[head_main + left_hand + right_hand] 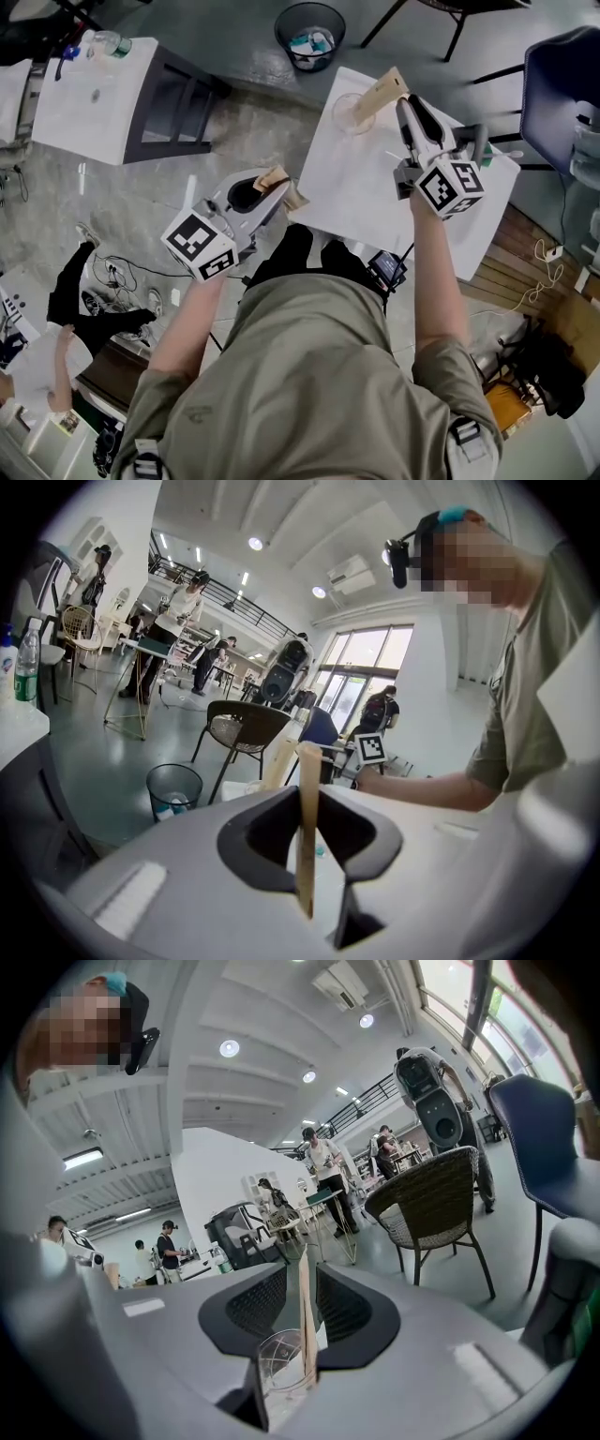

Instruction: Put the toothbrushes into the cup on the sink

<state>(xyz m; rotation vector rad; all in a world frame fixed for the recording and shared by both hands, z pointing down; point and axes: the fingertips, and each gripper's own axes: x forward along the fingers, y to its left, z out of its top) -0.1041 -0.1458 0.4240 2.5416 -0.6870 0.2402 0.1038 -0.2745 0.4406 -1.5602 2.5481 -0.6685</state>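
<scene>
A person's left gripper (pixel 274 190) is clenched on a flat, tan toothbrush (pixel 277 178), held edge-on just off the smooth white surface (pixel 375 192). The right gripper (pixel 405 101) pinches a second toothbrush (pixel 380 94), equally thin, slanted over the round clear cup (pixel 343 111) there.

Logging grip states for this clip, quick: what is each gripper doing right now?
Left gripper: closed, holding a toothbrush.
Right gripper: closed, holding a second toothbrush.
</scene>
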